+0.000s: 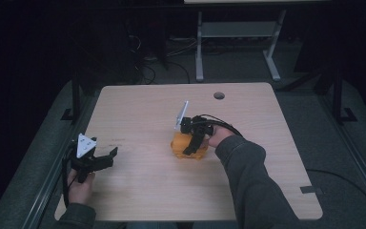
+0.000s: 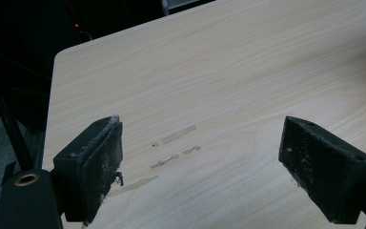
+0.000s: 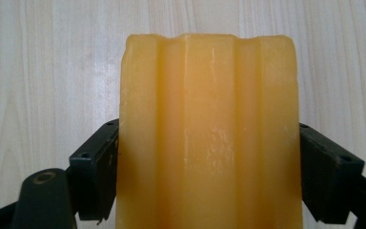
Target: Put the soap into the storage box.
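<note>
Clamped between the right gripper (image 3: 209,176) jaws, a ridged translucent orange block (image 3: 208,129) is gripped; lifting seems next; the left gripper (image 2: 214,162) is held spread, empty, at nine o'clock on the pale wooden counter (image 1: 143,100).

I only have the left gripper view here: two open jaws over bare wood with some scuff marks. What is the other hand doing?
Observer: In the high view the right gripper is down on an orange block near the middle of the table.
Operator: Is it actually gripping the block?
Observer: In the right gripper view its jaws sit against both sides of the orange block, so it looks shut on it.
Operator: And where is my left gripper relative to that?
Observer: The left gripper is near the table's left edge, apart from the block, jaws pointing toward it.
</note>
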